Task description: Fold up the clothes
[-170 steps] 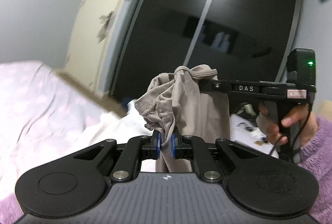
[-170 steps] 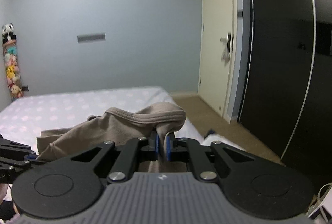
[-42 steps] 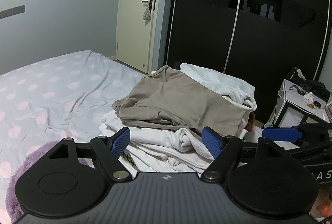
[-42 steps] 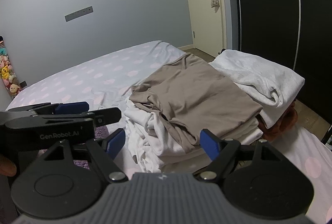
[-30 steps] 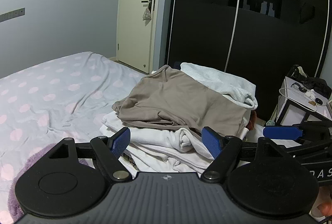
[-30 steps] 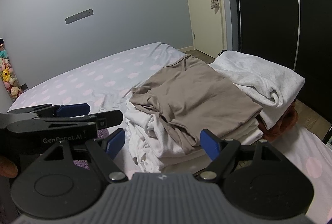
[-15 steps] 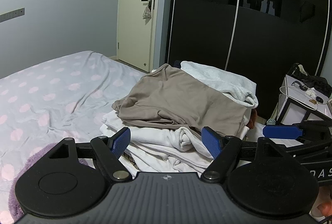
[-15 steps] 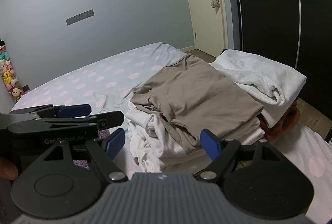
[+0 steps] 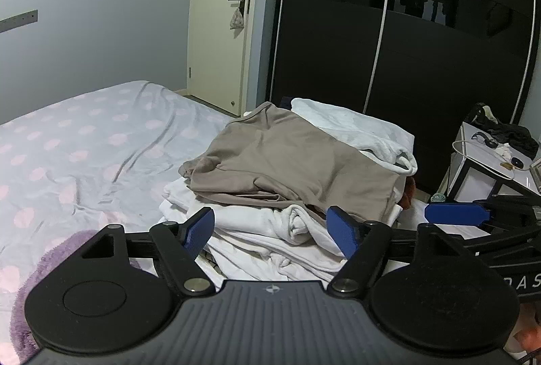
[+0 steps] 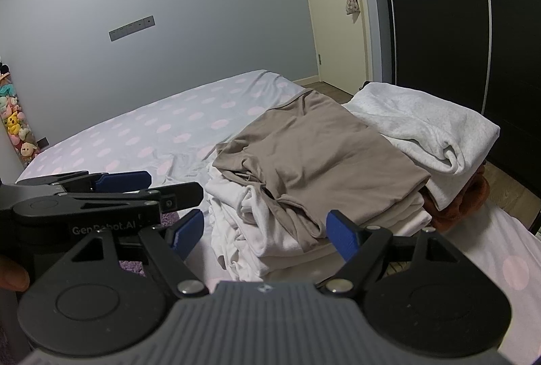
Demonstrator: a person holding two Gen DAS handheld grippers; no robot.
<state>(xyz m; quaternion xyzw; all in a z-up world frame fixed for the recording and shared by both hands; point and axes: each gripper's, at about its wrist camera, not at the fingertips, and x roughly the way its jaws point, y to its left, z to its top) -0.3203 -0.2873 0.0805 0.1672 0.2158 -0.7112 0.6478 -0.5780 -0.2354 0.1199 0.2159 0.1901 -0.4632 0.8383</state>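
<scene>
A folded taupe shirt (image 9: 290,162) lies on top of a pile of white clothes (image 9: 263,229) on the bed; it also shows in the right wrist view (image 10: 318,155). My left gripper (image 9: 274,229) is open and empty, held just short of the pile's near edge. My right gripper (image 10: 263,231) is open and empty, also just short of the pile. The left gripper (image 10: 121,186) shows from the side in the right wrist view. The right gripper's blue fingertips (image 9: 453,213) show at the right of the left wrist view.
A light grey folded garment (image 10: 426,128) lies beside the taupe shirt, with a rust-coloured item (image 10: 470,196) under it. The bed (image 9: 84,142) has a dotted sheet. A white side table (image 9: 480,162) stands at the right, a black wardrobe (image 9: 405,27) behind.
Earlier both grippers held the taupe shirt up in the air; now it lies on the pile and both are open. Over the last second, nothing moves visibly.
</scene>
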